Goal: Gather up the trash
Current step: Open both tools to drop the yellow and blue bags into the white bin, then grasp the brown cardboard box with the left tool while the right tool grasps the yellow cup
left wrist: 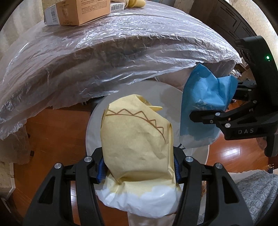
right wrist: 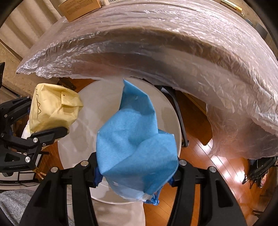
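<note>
The left gripper (left wrist: 138, 166) was clenched on a crumpled yellow wrapper (left wrist: 137, 139), and the right gripper (right wrist: 137, 171) was clenched on a crumpled blue wrapper (right wrist: 135, 144); both were held above a round white stool (right wrist: 106, 97), just below the plastic-sheeted table (left wrist: 104, 52) edge. The wrappers looked like thin, matte paper, creased into soft, angular wads with glossy white undersides. They probably weighed almost nothing and would crush easily, so pinching across the thick middle seemed safest. Cardboard boxes (left wrist: 78, 12) sat on the wrinkled film above a glossy wooden floor (left wrist: 57, 132)
</note>
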{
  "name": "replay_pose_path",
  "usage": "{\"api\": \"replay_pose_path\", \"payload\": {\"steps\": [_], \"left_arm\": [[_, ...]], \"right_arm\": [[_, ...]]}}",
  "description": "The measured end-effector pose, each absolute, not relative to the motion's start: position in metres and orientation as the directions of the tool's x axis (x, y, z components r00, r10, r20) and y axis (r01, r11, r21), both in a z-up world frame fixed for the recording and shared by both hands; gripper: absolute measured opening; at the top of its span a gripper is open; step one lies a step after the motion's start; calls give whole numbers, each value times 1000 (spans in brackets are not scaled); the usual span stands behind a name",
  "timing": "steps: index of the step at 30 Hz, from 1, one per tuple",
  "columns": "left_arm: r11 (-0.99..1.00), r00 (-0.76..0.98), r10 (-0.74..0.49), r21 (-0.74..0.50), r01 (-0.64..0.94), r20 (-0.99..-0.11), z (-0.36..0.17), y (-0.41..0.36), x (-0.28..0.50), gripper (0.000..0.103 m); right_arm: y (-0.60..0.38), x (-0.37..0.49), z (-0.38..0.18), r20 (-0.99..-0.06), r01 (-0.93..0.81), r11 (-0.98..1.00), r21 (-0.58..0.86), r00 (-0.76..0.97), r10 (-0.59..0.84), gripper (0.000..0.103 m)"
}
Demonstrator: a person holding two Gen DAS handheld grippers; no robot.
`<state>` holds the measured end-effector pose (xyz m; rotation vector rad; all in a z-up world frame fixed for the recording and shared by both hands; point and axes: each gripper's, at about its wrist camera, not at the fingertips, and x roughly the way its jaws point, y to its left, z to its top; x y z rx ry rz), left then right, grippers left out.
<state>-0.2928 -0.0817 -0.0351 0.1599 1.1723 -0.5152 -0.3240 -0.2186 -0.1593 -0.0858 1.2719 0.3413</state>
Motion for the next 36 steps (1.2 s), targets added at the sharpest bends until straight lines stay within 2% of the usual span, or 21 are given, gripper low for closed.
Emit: {"api": "replay_pose_path", "payload": {"steps": [9, 11, 12, 13, 14, 15, 20, 24, 26, 28, 29, 31, 33, 36], "left_arm": [[871, 280, -295, -136, 472, -913, -45, -88, -294, 57], [869, 287, -309, -146, 473, -907, -44, -88, -293, 63], [867, 290, -323, -159, 472, -901, -44, -87, -292, 70], [856, 280, -370, -208, 473, -886, -45, -85, -290, 79], [844, 259, -408, -253, 473, -875, -46, -83, -289, 88], [835, 233, -433, -290, 468, -871, -48, -83, -287, 102], [847, 318, -353, -156, 509, -880, -38, -87, -298, 102], [853, 377, -336, -109, 511, -863, -15, -80, -306, 102], [865, 437, -328, -81, 495, -838, 8, -74, -308, 102], [887, 516, -304, -40, 460, -801, 32, -67, -308, 102], [905, 572, -279, -13, 425, -772, 45, -63, -307, 102], [952, 705, -191, 48, 304, -683, 73, -53, -307, 102], [977, 761, -126, 54, 206, -636, 83, -46, -301, 102], [976, 728, -148, 21, 217, -670, 81, -52, -276, 102]], "right_arm": [[-216, -325, -162, -948, -299, 945, 129, 244, 206, 54], [-218, -325, -164, -947, -296, 946, 129, 247, 206, 56], [-220, -325, -164, -946, -290, 948, 131, 249, 207, 62], [-221, -325, -163, -944, -281, 951, 131, 257, 206, 70], [-220, -325, -158, -943, -275, 953, 131, 263, 206, 73], [-222, -325, -156, -941, -269, 954, 132, 268, 206, 74], [-233, -331, -142, -929, -258, 959, 117, 313, 198, 74], [-244, -343, -106, -889, -255, 962, 99, 412, 201, 74], [-251, -347, -84, -853, -259, 961, 96, 477, 213, 78], [-256, -351, -53, -783, -249, 967, 56, 590, 198, 93], [-257, -351, -43, -754, -243, 969, 38, 630, 187, 97], [-259, -346, -15, -669, -220, 976, -12, 727, 156, 99], [-258, -330, 0, -632, -202, 979, -38, 764, 133, 99], [-250, -295, 11, -627, -196, 980, -44, 768, 126, 99]]}}
